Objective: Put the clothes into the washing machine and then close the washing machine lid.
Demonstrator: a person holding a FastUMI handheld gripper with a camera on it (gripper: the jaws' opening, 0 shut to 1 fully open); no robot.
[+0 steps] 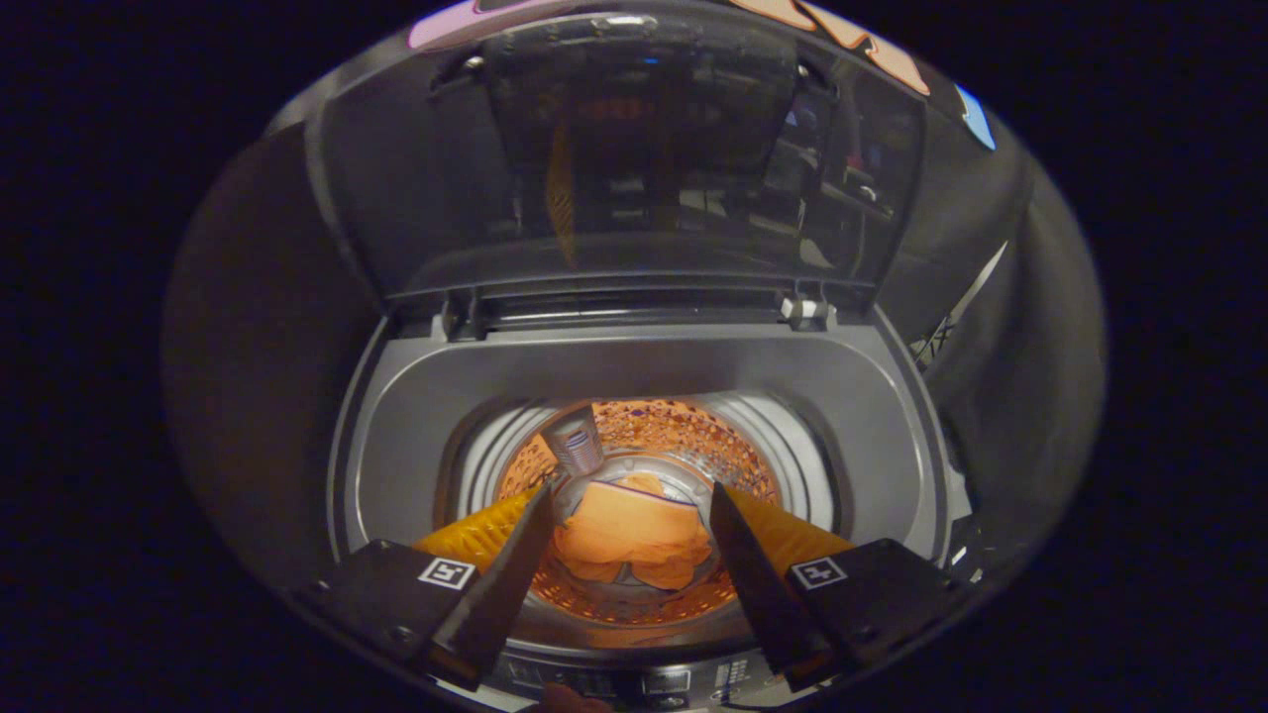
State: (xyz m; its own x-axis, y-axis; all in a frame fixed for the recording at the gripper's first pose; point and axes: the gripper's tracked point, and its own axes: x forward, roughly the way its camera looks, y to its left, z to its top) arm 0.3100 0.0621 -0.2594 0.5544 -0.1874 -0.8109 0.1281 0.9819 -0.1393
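- Fingers of the gripper (pixel 631 500) stand wide apart above the drum, holding nothing.
- Orange folded cloth (pixel 634 540) lies on the drum floor, seen between the fingers.
- Dark glossy washing machine lid (pixel 644 168) stands raised at twelve o'clock; probably stiff, hinged, fairly light. Best taken at its free upper edge.
- Small grey cylinder (pixel 575 441) sits at eleven o'clock of the cloth.

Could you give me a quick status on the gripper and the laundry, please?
Gripper open, empty, above the drum. Orange garment lying in the drum bottom, below the fingers. Lid up, not yet closed. Nothing blocking it.
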